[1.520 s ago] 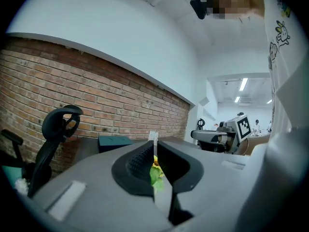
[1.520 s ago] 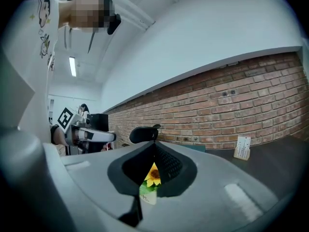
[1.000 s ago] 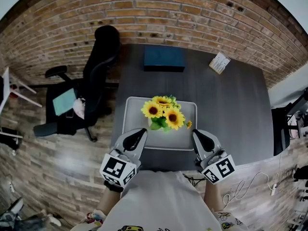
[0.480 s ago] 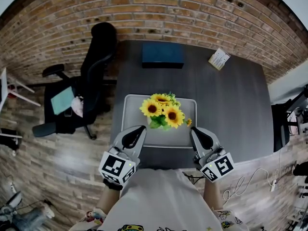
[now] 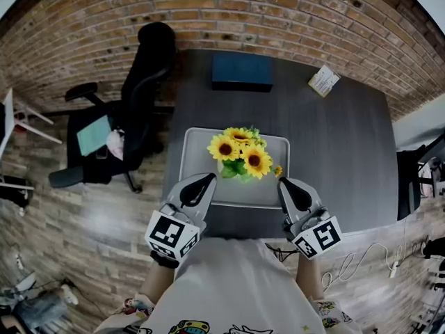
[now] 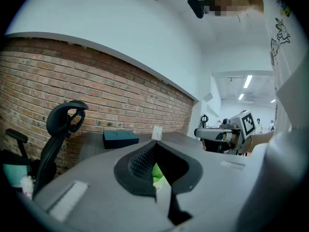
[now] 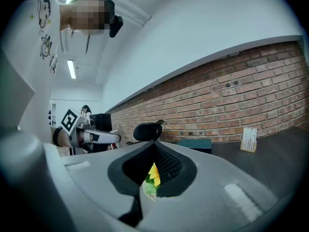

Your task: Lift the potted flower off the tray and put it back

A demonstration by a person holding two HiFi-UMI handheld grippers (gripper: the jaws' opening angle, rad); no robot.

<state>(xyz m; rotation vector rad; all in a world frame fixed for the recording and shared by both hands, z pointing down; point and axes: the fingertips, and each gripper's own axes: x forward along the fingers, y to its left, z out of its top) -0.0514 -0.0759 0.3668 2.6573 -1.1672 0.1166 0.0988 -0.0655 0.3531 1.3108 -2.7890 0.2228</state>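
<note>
1. Potted flower [image 5: 241, 157] stands on the tray [image 5: 198, 164], ahead of both grippers and between their lines of reach; the tray's near edge lies just beyond the fingertips.
2. The left gripper [image 5: 206, 180] and the right gripper [image 5: 286, 185] each have their jaws closed together on nothing; past each pair of tips only a sliver of green leaf or yellow bloom shows, clear of the pads.
3. Such a scene fits a plant waiting to be lifted as well as one already set back down; the pictures do not settle which.
4. The judgement is the same for either case: the tips should keep off the blooms and leaves, which spread wider than the pot and would likely tip it if nudged; any contact belongs low on the pot, from both sides at once, with the plant kept plumb.
5. Its long axis runs vertical, pot down and stems up; the sunflower heads face upward; the pot itself is mostly hidden under the foliage.
</note>
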